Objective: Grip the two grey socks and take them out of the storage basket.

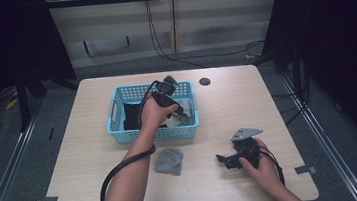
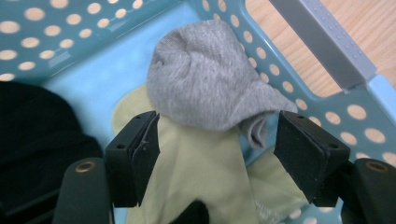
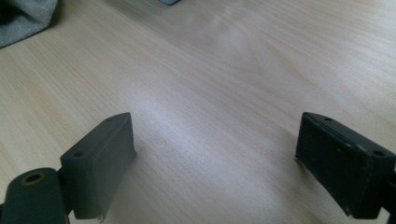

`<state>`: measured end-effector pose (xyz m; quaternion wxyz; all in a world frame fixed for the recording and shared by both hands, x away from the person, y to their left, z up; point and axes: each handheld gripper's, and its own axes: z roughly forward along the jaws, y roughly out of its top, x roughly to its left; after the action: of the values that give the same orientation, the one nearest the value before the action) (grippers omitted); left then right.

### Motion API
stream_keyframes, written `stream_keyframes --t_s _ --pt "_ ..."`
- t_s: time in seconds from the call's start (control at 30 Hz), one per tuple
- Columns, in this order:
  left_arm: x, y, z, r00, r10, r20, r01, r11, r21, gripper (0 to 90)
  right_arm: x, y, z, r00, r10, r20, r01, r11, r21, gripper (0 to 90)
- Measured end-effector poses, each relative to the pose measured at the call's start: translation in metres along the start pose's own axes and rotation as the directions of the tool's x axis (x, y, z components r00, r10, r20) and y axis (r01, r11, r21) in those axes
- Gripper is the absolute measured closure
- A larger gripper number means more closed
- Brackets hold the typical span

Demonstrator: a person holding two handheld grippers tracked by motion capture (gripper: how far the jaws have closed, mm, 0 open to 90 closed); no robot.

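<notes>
My left gripper [image 1: 179,111] reaches down into the light blue perforated basket [image 1: 120,136]. In the left gripper view its jaws [image 2: 217,135] stand open above the basket [image 2: 46,28]. A bunched grey sock [image 2: 205,84] lies just past the jaw tips, on top of a pale yellow-green sock [image 2: 201,172]. Neither pad presses on it. A second grey sock [image 1: 169,161] lies on the table in front of the basket, and its edge [image 3: 23,18] appears in the right gripper view. My right gripper [image 1: 224,160] rests low over the bare wood, jaws [image 3: 215,140] open with nothing between them.
Dark black clothing [image 2: 37,126] fills the basket's other side [image 1: 130,116]. A grey handle bar [image 2: 322,42] runs along the basket's rim. The wooden table [image 1: 237,104] has a round dark hole [image 1: 204,81] near its far edge. Black cables trail from both grippers.
</notes>
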<state>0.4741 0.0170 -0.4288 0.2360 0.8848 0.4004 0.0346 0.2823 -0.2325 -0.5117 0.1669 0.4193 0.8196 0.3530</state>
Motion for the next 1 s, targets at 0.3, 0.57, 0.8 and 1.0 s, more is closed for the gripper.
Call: stream_keyframes --t_s 0.3,0.57,0.8,1.0 --pt "-0.005 0.006 0.018 0.9994 0.004 0.035 -0.004 1.0 0.0 30.4 0.0 0.0 0.0 1.0 0.001 -0.001 -0.001 1.0 0.0 11.0" --pt "-0.006 0.008 0.025 0.9972 0.02 0.072 -0.023 0.9988 0.042 54.6 0.0 0.0 0.0 1.0 0.005 -0.003 -0.005 1.0 0.003 11.1" --pt "-0.008 0.008 0.024 0.9946 0.027 0.101 -0.037 0.9949 0.094 85.8 0.0 0.0 0.0 1.0 -0.001 -0.001 0.001 1.0 0.002 11.1" --pt "0.0 0.004 0.004 0.9953 0.022 0.094 -0.032 0.9932 0.112 87.7 0.0 0.0 0.0 1.0 -0.004 0.002 0.004 1.0 0.0 11.1"
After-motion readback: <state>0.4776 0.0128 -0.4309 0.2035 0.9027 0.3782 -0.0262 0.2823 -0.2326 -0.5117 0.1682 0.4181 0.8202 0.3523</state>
